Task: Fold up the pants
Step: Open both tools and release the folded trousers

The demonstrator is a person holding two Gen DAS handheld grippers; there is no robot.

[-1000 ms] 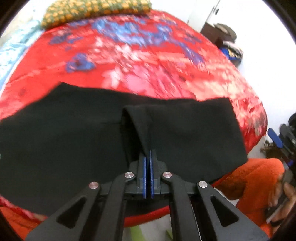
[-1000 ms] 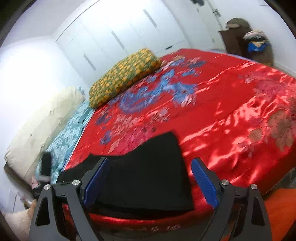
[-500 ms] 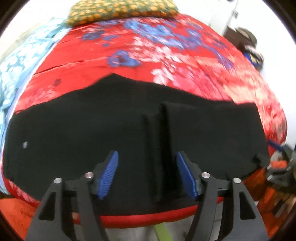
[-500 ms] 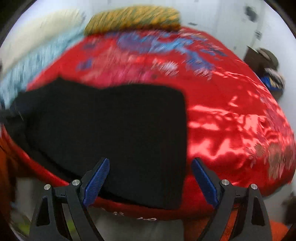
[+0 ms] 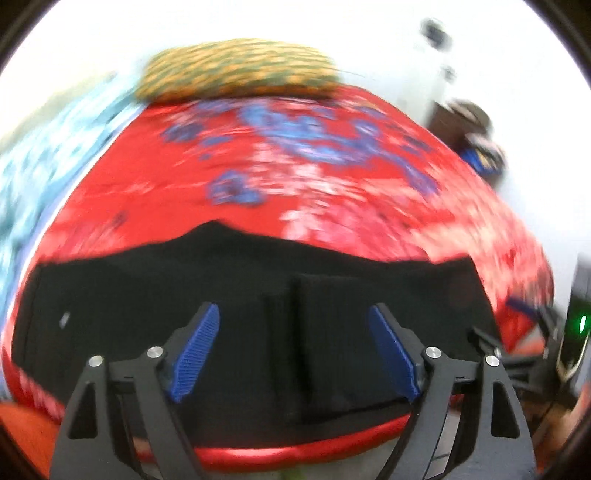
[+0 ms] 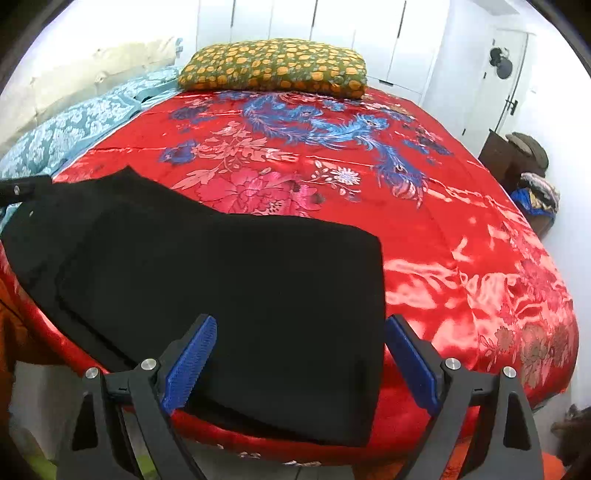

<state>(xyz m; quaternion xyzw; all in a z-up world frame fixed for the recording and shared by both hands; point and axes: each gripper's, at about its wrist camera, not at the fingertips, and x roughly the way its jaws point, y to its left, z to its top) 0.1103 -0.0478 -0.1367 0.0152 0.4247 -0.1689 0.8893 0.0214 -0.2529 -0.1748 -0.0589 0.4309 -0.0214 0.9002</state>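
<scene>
Black pants (image 5: 240, 295) lie flat across the near edge of the red bed cover (image 5: 332, 184), folded, with an upright crease (image 5: 295, 332) in the cloth. My left gripper (image 5: 292, 310) hovers over that crease, its jaws opening, and the blue pads (image 5: 195, 350) press on nothing. In the right wrist view the pants (image 6: 240, 277) form a broad rectangle. My right gripper (image 6: 301, 321) hangs over its near right corner, jaws wide and still opening, not gripping; the right pad (image 6: 410, 365) is past the cloth's edge, over the cover (image 6: 461, 240).
A yellow-spotted pillow (image 6: 273, 68) lies at the head of the bed, with a light blue sheet (image 6: 74, 125) on its left side. A dark cabinet with piled clothes (image 6: 524, 166) stands at the right wall. White wardrobe doors (image 6: 332, 22) stand behind.
The left gripper let go of the pinched fold, opened wide and pulled back a little. The right gripper rolled and swung over the pants' right end.
</scene>
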